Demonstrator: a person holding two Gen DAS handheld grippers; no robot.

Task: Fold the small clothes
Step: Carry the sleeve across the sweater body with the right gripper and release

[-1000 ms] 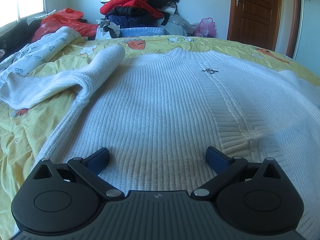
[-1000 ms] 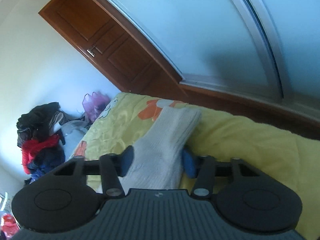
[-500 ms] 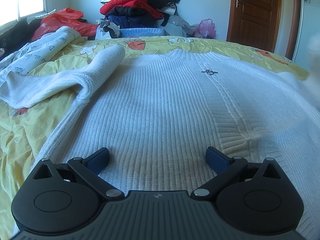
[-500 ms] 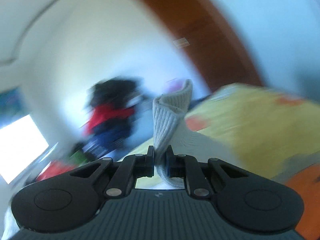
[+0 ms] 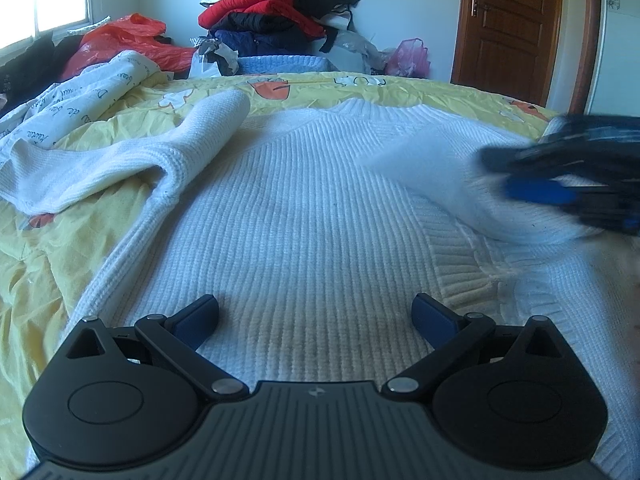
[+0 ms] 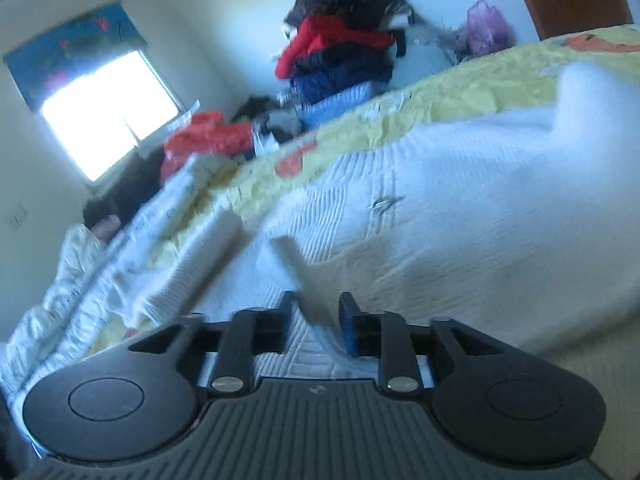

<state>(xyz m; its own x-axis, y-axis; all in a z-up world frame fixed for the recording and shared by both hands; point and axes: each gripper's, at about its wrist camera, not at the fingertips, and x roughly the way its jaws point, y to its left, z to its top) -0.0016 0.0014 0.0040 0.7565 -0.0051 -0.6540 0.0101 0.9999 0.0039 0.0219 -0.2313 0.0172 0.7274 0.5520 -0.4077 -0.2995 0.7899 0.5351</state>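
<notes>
1 white ribbed sweater (image 5: 304,216) lies spread flat on the yellow bedsheet (image 5: 52,264), its collar toward the far edge of the bed. Its left sleeve (image 5: 160,156) is flung out sideways and doubled over on itself. The right sleeve (image 5: 432,168) is folded across the chest, blurred in the left wrist view. A small dark emblem (image 6: 383,204) sits on the chest; too small to read.

A white cloth with dark cursive print (image 5: 76,100) lies bunched at the bed's edge, the writing not legible. Behind the bed there is a heap of red, black and navy clothes (image 5: 276,12), a red plastic bag (image 5: 128,40) and a brown door (image 5: 504,20).

The left gripper (image 5: 316,316) hangs low over the sweater's hem, level, fingers spread wide with nothing between them. The right gripper (image 6: 316,316) comes in from the side, tilted, low over the sweater's chest. Its fingers stand close but not touching, with a fold of the knit in the narrow gap; whether they pinch it, I cannot tell.
</notes>
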